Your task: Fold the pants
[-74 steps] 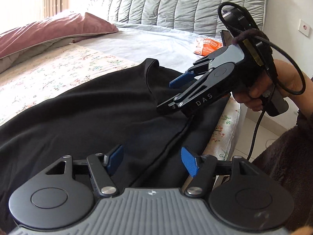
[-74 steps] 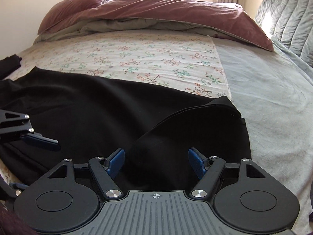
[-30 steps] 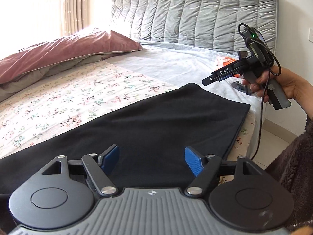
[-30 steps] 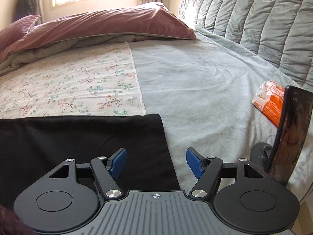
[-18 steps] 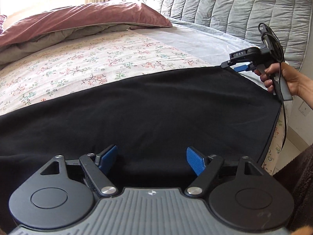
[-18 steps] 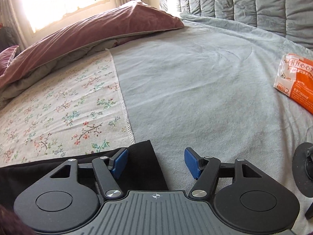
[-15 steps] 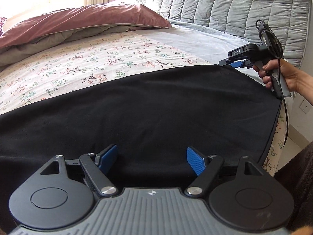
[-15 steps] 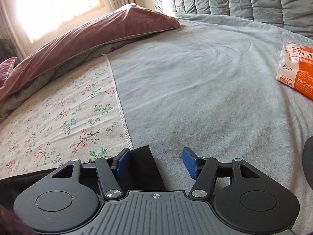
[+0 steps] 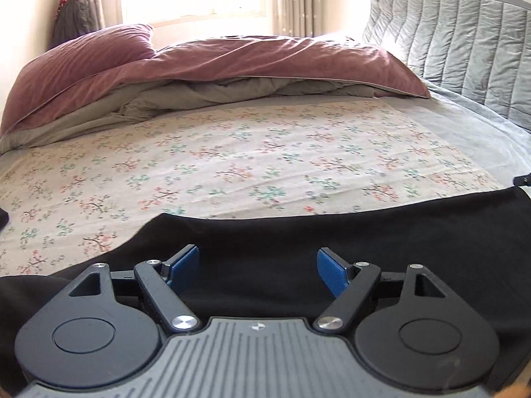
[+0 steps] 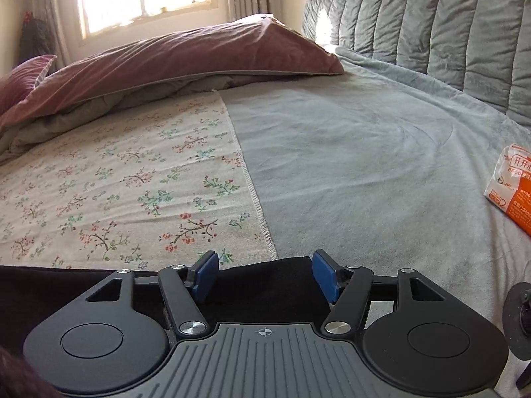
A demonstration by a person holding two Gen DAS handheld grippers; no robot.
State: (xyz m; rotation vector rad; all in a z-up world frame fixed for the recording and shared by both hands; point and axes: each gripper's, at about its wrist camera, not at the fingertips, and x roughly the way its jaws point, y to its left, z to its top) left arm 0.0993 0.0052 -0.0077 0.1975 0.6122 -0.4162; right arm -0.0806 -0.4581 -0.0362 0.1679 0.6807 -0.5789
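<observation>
The left gripper (image 9: 258,267) gapes over the black pants (image 9: 365,232). The right gripper (image 10: 264,277), jaws apart and just widened, straddles the pants' corner at six o'clock.

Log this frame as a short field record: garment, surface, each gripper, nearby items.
garment: black pants, spread flat across the near edge of the bed
surface: floral sheet beside a grey blanket
left gripper: open, above the pants, nothing held
right gripper: jaws just opening, apart, over the pants' corner
nearby: maroon duvet; orange packet on the blanket
</observation>
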